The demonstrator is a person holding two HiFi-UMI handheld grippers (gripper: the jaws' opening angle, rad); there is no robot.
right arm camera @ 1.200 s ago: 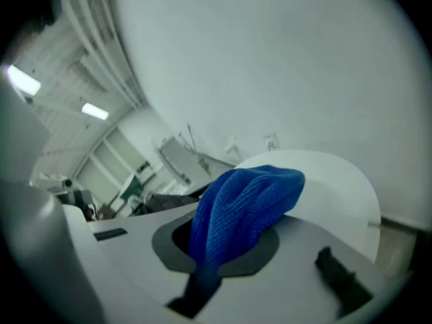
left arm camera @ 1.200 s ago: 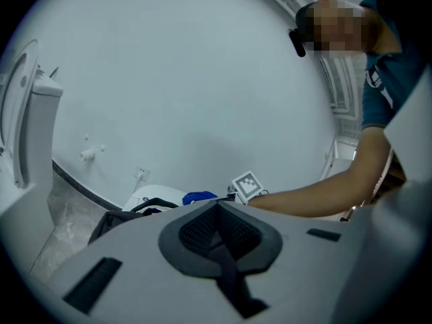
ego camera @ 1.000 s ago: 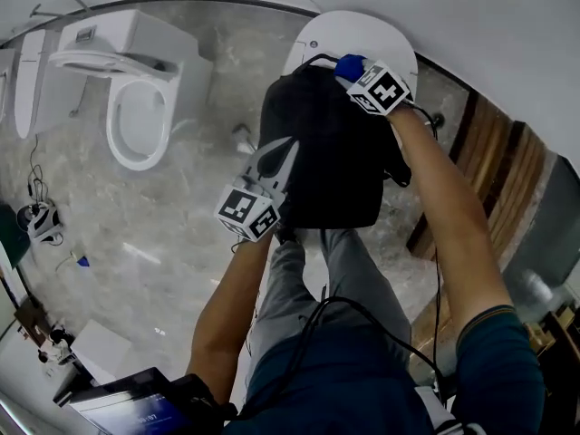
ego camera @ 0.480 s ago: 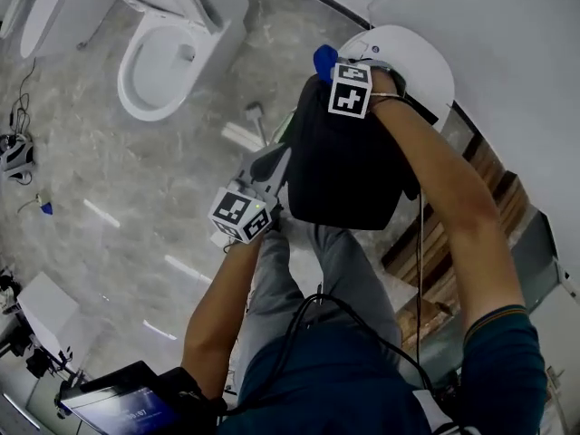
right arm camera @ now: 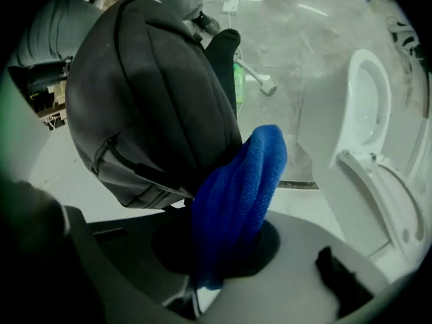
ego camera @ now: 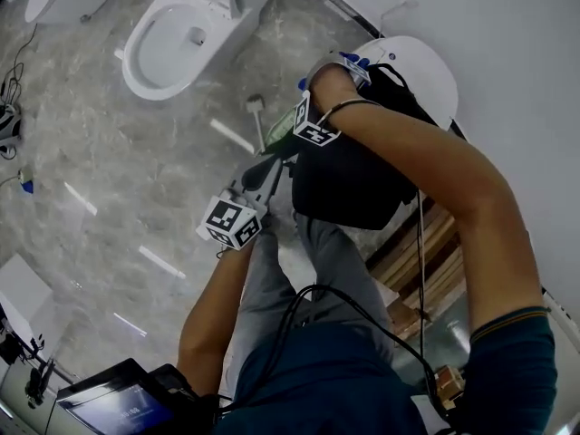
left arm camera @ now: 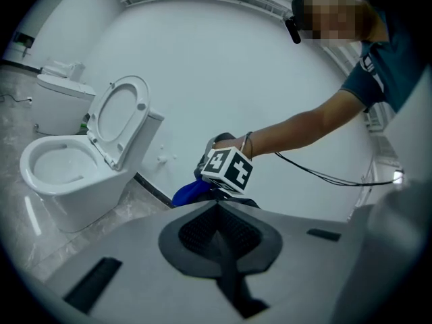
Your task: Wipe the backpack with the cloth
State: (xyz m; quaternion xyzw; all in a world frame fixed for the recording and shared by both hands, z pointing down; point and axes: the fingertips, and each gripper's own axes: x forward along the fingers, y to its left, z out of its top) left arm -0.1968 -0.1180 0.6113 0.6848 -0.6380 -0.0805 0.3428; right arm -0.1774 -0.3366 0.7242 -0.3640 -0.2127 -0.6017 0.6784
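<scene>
Black backpack (ego camera: pixel 349 175) of smooth woven fabric, rounded and bulging, with seam lines and a greyer lower panel, is seen upright on a white oval surface (ego camera: pixel 426 66) against the wall. A blue cloth (right arm camera: pixel 236 194), knitted microfibre bunched into a thick fold, is clamped between the fingers of the right gripper (right arm camera: pixel 226 255) and pressed against the backpack's upper side. The right arm is stretched forward over the bag, with the wrist bent down and the marker cube turned to the left. The left gripper (left arm camera: pixel 220 235) is held low beside the backpack's lower left edge, its fingers together with nothing seen between them, and the forearm is raised from below. A glossy white toilet (ego camera: pixel 181 34) with its lid raised stands on the grey marbled floor (ego camera: pixel 109 179).
</scene>
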